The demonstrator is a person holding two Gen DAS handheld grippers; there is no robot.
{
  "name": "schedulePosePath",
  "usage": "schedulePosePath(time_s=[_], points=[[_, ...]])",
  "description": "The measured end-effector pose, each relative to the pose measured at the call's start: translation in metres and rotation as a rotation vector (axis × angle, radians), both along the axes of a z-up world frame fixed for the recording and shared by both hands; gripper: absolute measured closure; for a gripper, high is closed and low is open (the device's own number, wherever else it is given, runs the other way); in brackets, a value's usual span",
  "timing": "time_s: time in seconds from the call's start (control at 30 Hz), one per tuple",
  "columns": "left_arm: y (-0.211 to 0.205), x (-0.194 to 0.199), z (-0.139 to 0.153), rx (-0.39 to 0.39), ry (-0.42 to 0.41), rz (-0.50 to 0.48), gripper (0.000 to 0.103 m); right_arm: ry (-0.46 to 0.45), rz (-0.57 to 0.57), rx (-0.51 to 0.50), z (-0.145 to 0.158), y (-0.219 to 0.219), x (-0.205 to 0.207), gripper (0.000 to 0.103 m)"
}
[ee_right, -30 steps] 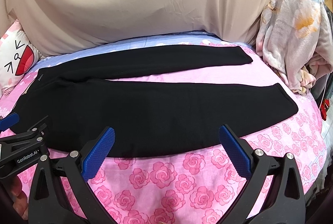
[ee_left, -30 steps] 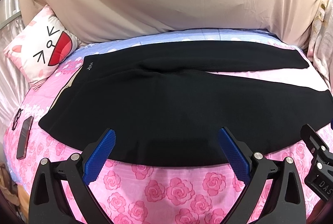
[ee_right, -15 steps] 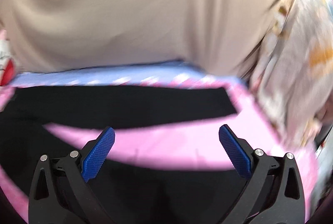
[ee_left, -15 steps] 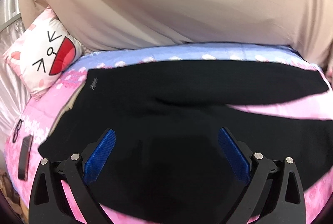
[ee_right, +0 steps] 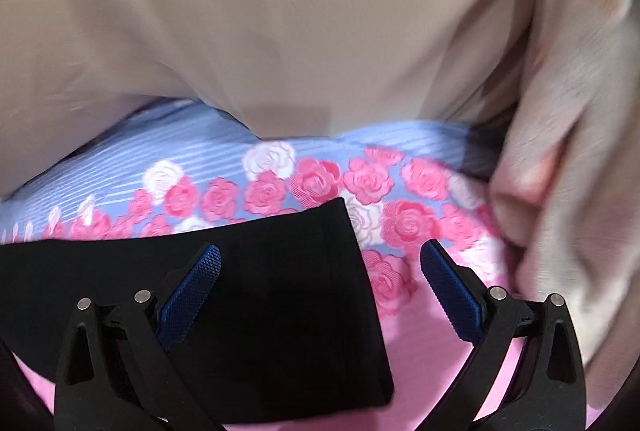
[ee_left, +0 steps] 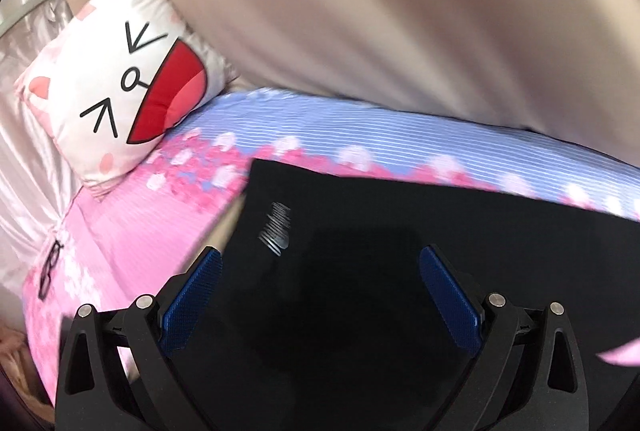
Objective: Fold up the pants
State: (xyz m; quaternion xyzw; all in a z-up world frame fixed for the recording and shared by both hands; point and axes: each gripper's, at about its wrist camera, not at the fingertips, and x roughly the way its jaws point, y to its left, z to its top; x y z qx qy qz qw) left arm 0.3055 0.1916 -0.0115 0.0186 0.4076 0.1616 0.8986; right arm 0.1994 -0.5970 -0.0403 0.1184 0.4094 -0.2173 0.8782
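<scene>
left wrist: left gripper spread over pants waist | right gripper spread at hem | risk: only one layer pinched, fold skewed on bed

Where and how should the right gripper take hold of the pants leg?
At the cuff corner of the pants: its edge lies flat and free on the bedspread. The open right gripper straddles it; come from the cuff's open end.
</scene>
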Motion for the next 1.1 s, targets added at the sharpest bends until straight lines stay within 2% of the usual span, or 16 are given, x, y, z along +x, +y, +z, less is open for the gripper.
schedulePosePath(time_s=[0.17,0.3,0.33,0.37,0.43,0.47,0.5,0.53,0.57,0.6,0.63,0.67,0.73,0.87,0.97,1.1], points=[[0.052,0.058,-0.022,0.038,0.079,0.046,0.006,0.018,0.037,-0.014,-0.013,0.006,0.016,0.005],[0.075,0.098,-0.051,-0.008,0.182,0.026,0.006,0.024,0.056,-0.027,-0.013,0.016,0.023,0.005],[0.083,0.106,-0.058,-0.050,0.199,0.045,0.005,0.027,0.059,-0.030,-0.013,0.018,0.027,0.008],[0.089,0.111,-0.062,-0.088,0.199,0.054,0.005,0.026,0.075,-0.033,-0.012,0.021,0.028,0.021],[0.095,0.114,-0.062,-0.126,0.174,0.055,0.007,0.020,0.092,-0.040,-0.010,0.026,0.034,0.039],[0.096,0.115,-0.061,-0.132,0.166,0.047,0.015,0.024,0.096,-0.039,-0.008,0.028,0.035,0.051],[0.097,0.116,-0.061,-0.151,0.158,0.029,0.024,0.024,0.112,-0.023,-0.008,0.031,0.037,0.059],[0.097,0.116,-0.060,-0.194,0.154,-0.005,0.046,0.025,0.123,-0.013,-0.007,0.032,0.038,0.069],[0.095,0.116,-0.058,-0.193,0.147,-0.008,0.058,0.027,0.138,-0.007,-0.005,0.037,0.039,0.079],[0.092,0.117,-0.057,-0.178,0.144,-0.016,0.075,0.029,0.149,-0.005,-0.004,0.041,0.041,0.084],[0.089,0.114,-0.052,-0.157,0.136,-0.030,0.089,0.029,0.156,-0.001,-0.003,0.045,0.042,0.090],[0.087,0.110,-0.045,-0.150,0.116,-0.035,0.100,0.022,0.161,-0.001,0.000,0.050,0.042,0.091],[0.087,0.097,-0.028,-0.207,0.067,-0.063,0.100,0.001,0.163,-0.028,0.010,0.060,0.036,0.091],[0.087,0.050,0.020,-0.241,-0.040,-0.142,0.100,-0.092,0.171,-0.065,0.048,0.079,0.002,0.091],[0.083,0.008,0.054,-0.252,-0.106,-0.202,0.100,-0.155,0.182,-0.084,0.078,0.093,-0.029,0.091],[0.076,-0.071,0.095,-0.274,-0.193,-0.280,0.100,-0.231,0.218,-0.113,0.108,0.117,-0.082,0.091]])
